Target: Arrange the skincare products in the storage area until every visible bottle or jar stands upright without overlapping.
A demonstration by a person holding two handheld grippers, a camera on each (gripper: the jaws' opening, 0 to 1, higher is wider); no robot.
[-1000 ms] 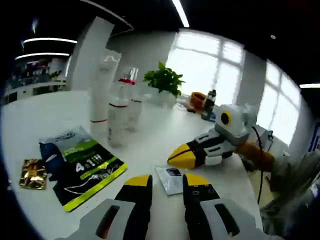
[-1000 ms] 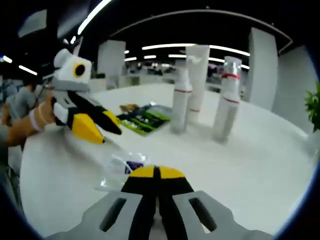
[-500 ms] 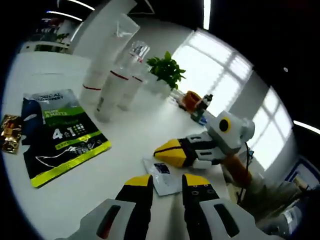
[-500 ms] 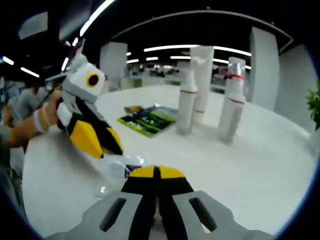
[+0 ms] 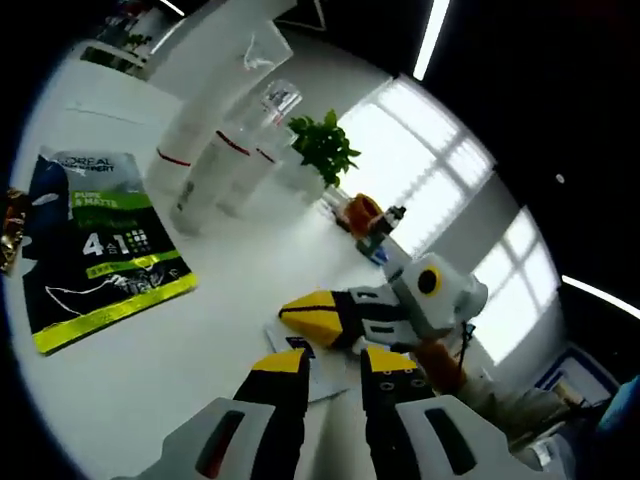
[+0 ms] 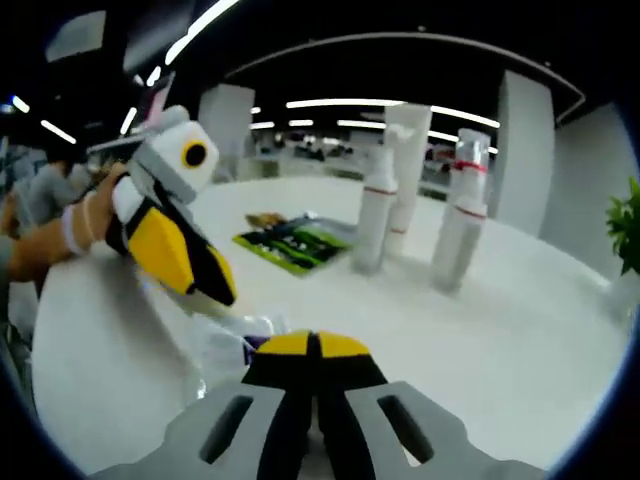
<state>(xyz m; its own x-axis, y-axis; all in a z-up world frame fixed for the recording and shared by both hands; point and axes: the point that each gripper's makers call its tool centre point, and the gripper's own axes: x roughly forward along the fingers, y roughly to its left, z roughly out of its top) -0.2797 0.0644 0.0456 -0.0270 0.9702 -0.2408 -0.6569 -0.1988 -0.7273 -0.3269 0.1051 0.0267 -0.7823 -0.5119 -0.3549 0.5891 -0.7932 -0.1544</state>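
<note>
White bottles with red bands stand upright in a close group on the pale counter, beside a taller white tube and a clear-capped bottle; in the left gripper view the same group sits far from the jaws, next to a potted green plant. Just beside them lies a flat black and lime-green sachet, with a small gold packet at its outer edge. Nearer the grippers, a small clear sachet with a dark label lies flat on the counter. The left gripper has its yellow-tipped jaws a narrow gap apart over that sachet, holding nothing. The right gripper has its jaws pressed together and empty; its tip lies just beside the sachet. A person's hand carries the left gripper, which hangs over the sachet.
</note>
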